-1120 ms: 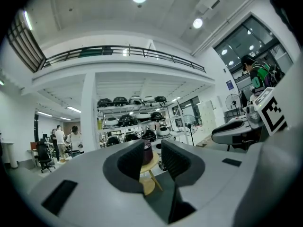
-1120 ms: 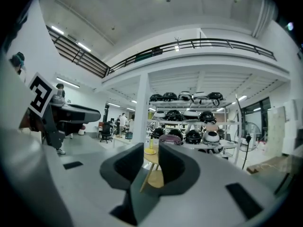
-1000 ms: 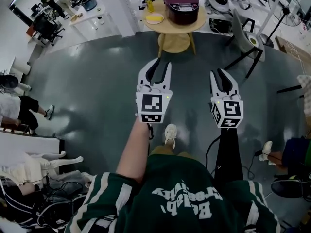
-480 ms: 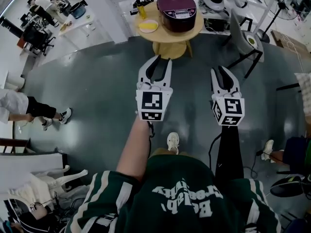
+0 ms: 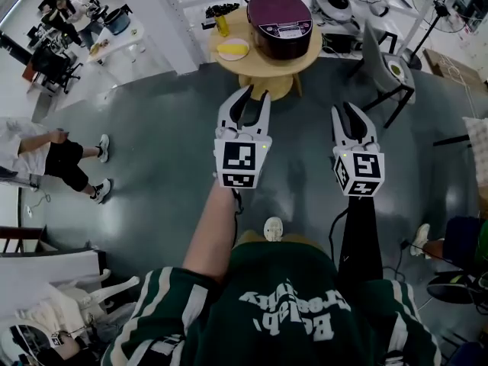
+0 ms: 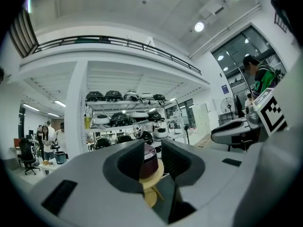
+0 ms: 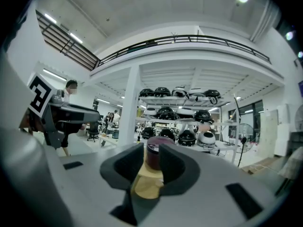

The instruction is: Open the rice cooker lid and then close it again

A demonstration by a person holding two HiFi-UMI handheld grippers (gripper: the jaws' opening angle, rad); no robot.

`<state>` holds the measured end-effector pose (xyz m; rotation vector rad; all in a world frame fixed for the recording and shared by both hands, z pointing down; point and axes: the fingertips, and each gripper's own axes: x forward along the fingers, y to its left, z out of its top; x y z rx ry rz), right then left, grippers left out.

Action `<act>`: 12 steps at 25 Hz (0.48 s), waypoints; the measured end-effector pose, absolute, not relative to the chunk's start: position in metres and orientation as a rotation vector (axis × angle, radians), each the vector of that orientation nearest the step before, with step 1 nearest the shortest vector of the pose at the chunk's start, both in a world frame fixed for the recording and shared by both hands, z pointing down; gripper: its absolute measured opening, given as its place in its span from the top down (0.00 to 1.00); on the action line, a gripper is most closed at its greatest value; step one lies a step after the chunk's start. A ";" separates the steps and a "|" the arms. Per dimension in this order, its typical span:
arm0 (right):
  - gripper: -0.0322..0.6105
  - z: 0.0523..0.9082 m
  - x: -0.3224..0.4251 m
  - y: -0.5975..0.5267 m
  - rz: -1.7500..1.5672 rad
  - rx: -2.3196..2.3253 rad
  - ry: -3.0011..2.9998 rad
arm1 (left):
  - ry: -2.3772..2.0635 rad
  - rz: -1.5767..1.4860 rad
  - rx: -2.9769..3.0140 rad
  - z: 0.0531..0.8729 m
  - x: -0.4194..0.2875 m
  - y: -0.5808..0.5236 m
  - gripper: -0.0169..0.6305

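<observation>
A dark maroon rice cooker (image 5: 280,23) with its lid down stands on a round wooden table (image 5: 263,59) ahead of me. Both grippers are held out level over the grey floor, well short of the table. My left gripper (image 5: 256,91) is open with nothing between its jaws. My right gripper (image 5: 343,107) is open and empty too. In the left gripper view the cooker (image 6: 148,155) and the table (image 6: 152,174) show far off through the gap of the left gripper (image 6: 152,161). The right gripper (image 7: 151,163) frames the cooker (image 7: 152,155) the same way.
On the table lie a yellow plate (image 5: 232,49) and a yellow bottle (image 5: 222,24). A grey chair (image 5: 380,52) stands right of the table. Shelves with several cookers (image 5: 339,2) run behind it. A white wall (image 5: 164,21) and people (image 5: 46,155) are at the left.
The table and cooker have come closer in the head view as I walk forward. Both grippers keep the same pose and opening. A person at the left has walked on.
</observation>
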<state>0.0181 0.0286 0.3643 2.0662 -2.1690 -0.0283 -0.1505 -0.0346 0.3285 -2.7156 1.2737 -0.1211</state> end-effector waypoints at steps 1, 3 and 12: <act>0.79 0.363 0.017 0.026 -0.032 2.067 -2.171 | 1.272 -0.120 -2.715 0.328 -0.151 -0.038 0.82; 0.79 0.362 0.018 0.020 -0.037 2.068 -2.173 | 1.267 -0.117 -2.715 0.325 -0.149 -0.044 0.82; 0.79 0.364 0.036 -0.014 -0.042 2.070 -2.186 | 1.250 -0.109 -2.736 0.322 -0.128 -0.078 0.82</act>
